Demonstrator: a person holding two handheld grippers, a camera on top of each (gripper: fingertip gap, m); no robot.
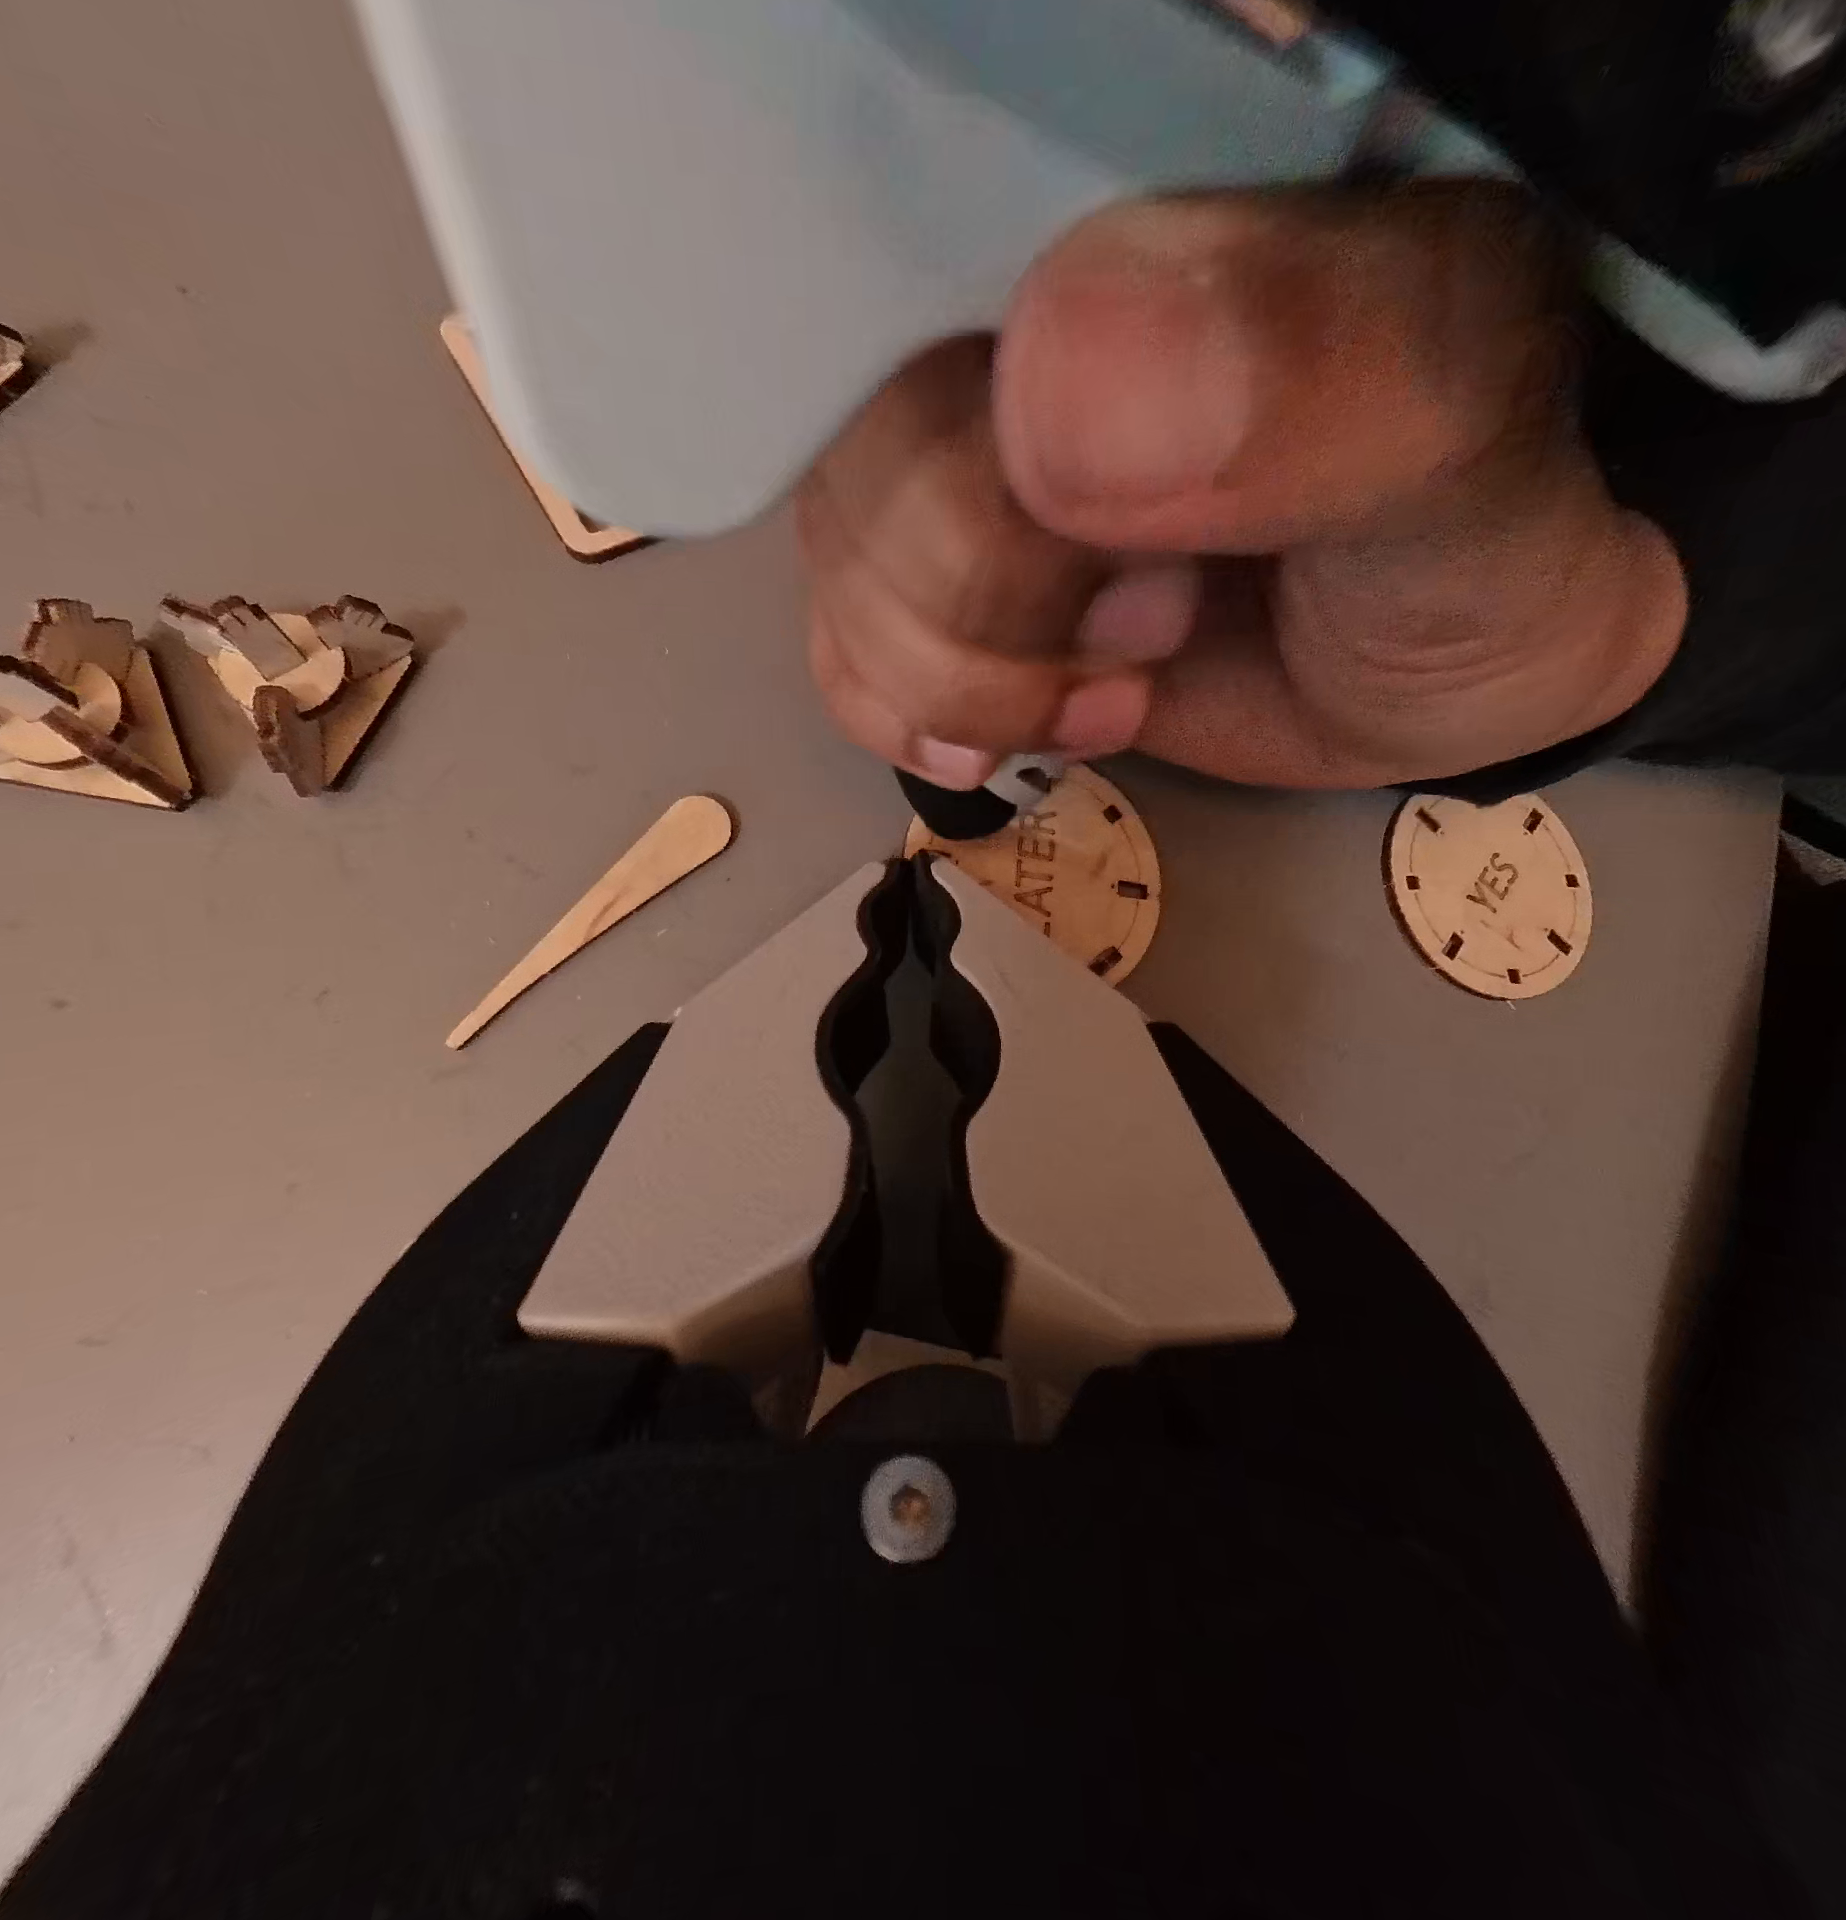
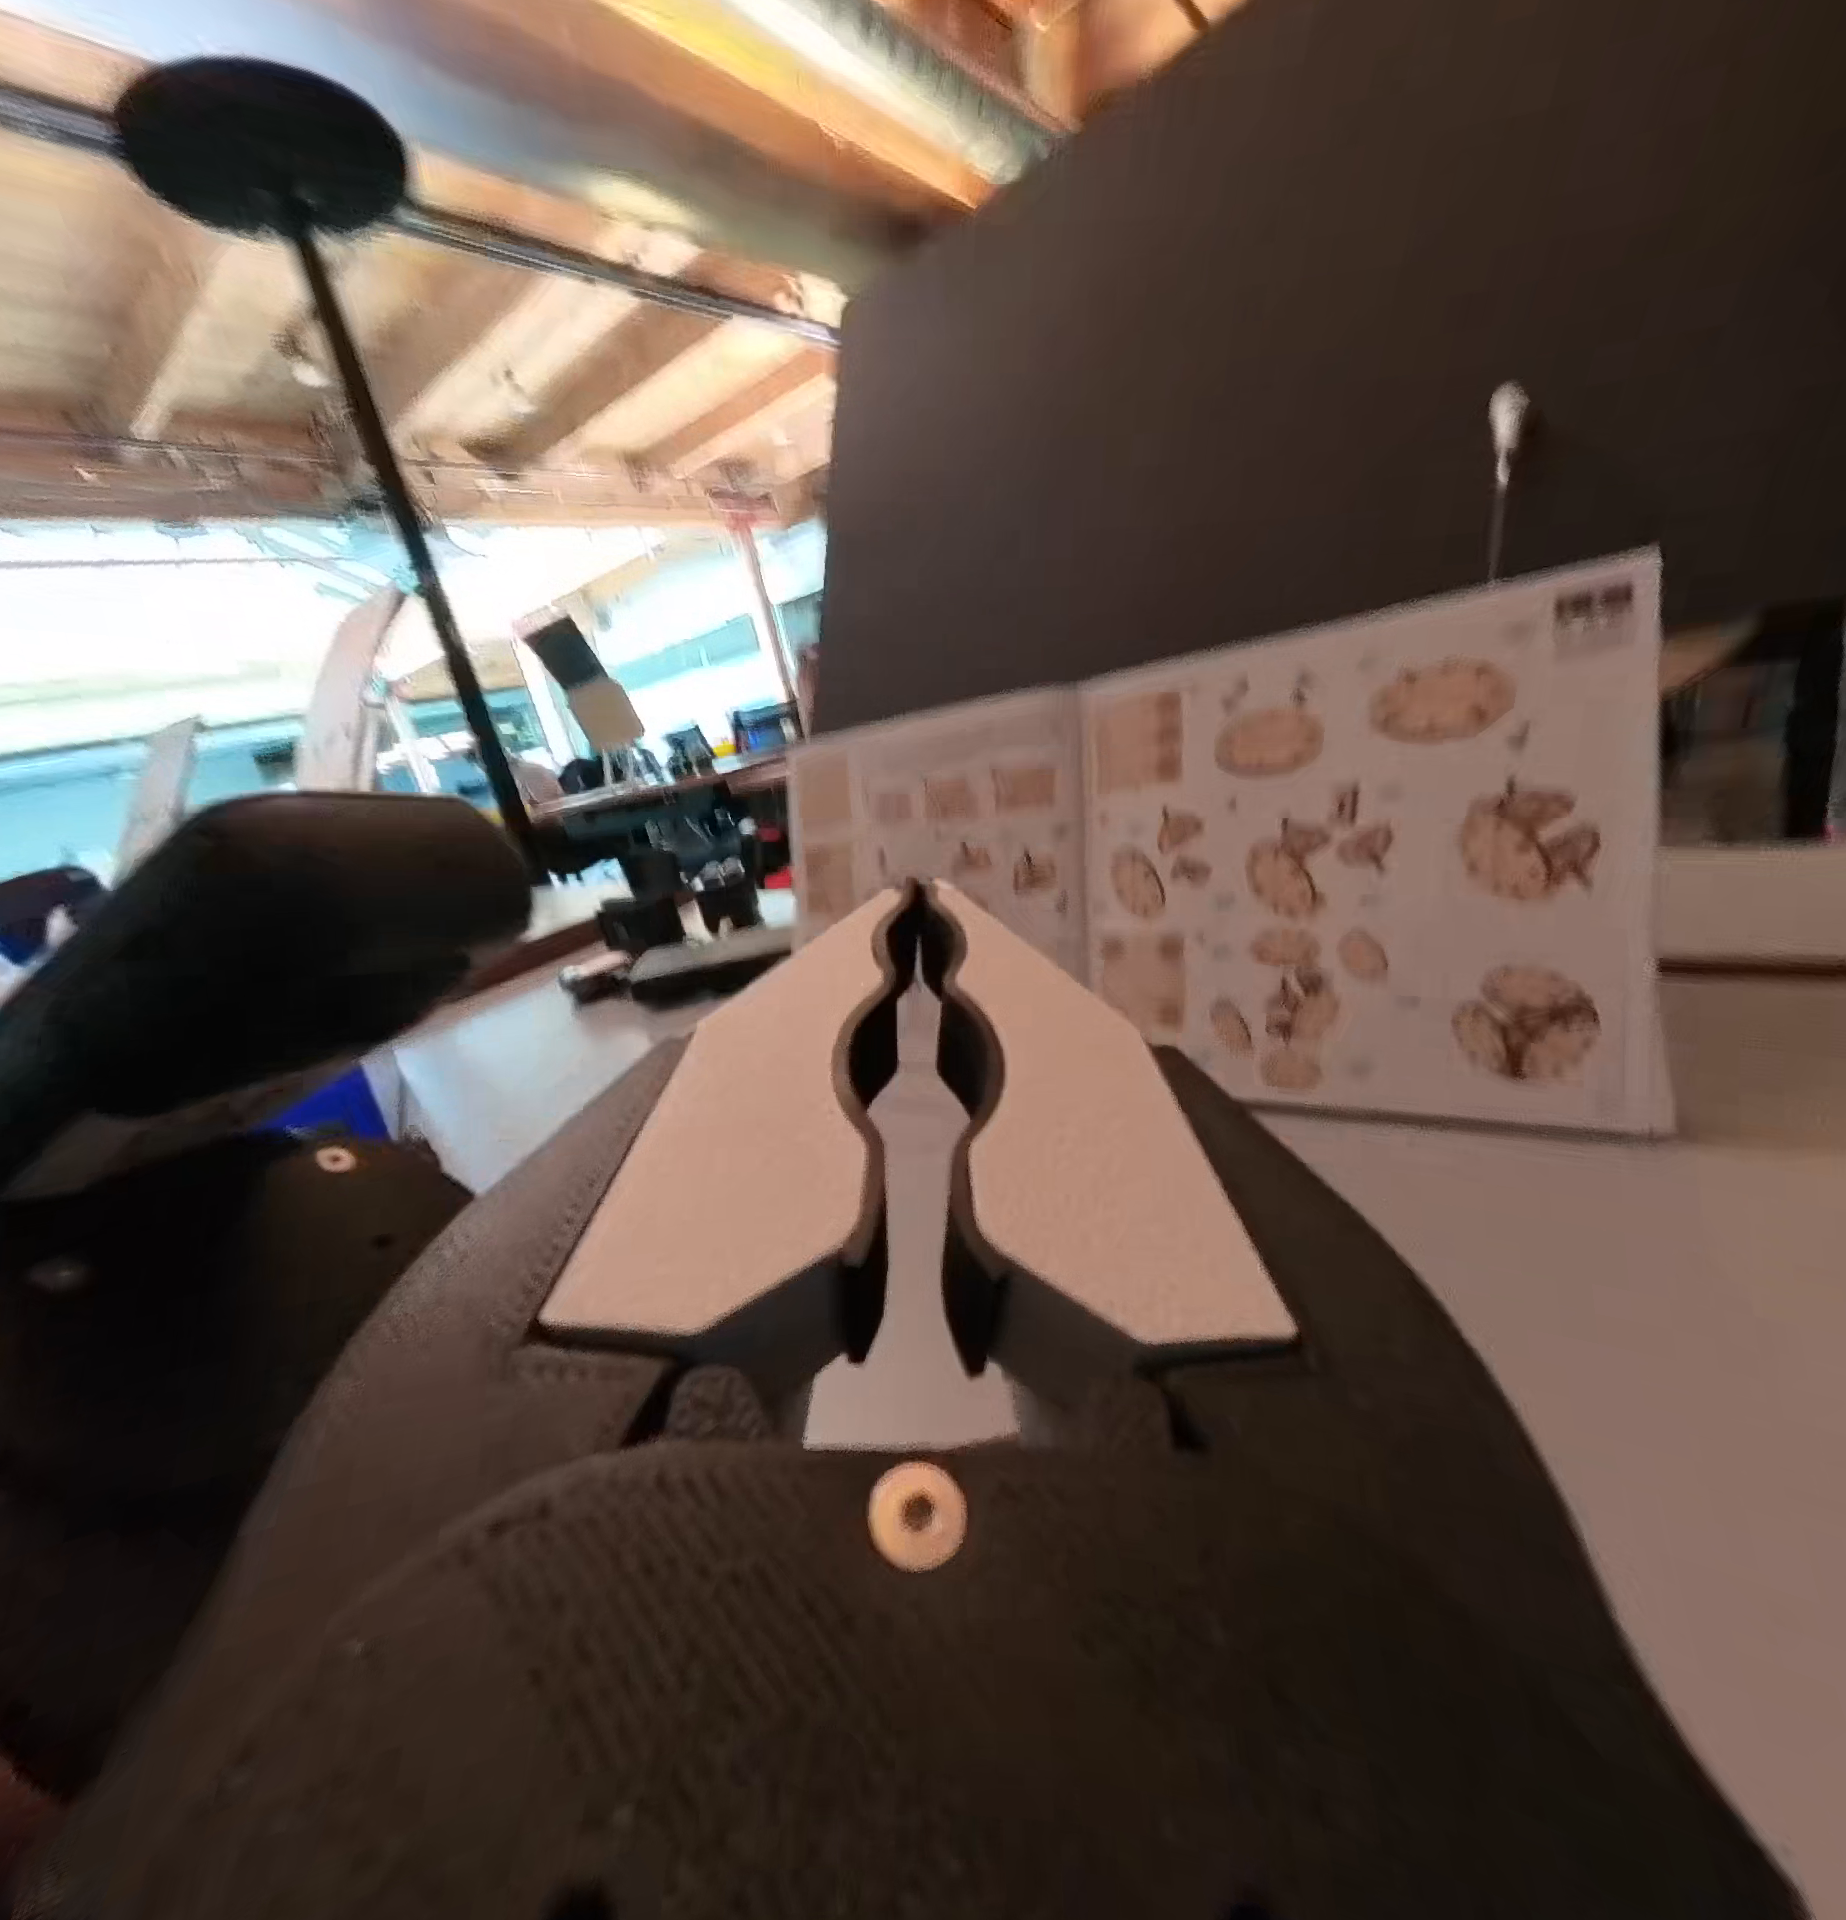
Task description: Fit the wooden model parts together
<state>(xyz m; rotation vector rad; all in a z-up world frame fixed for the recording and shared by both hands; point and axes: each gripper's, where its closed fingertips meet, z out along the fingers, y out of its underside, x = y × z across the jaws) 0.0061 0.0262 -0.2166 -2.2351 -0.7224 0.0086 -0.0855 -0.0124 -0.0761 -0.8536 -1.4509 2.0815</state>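
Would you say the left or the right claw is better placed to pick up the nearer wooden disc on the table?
Probably the left claw: its shut tips sit right at the wooden disc. The right claw, also shut, points level at an instruction sheet, away from the parts.

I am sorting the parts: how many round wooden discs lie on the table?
2: one disc beside the shut left tongs, one disc further right. The hand may hide others.
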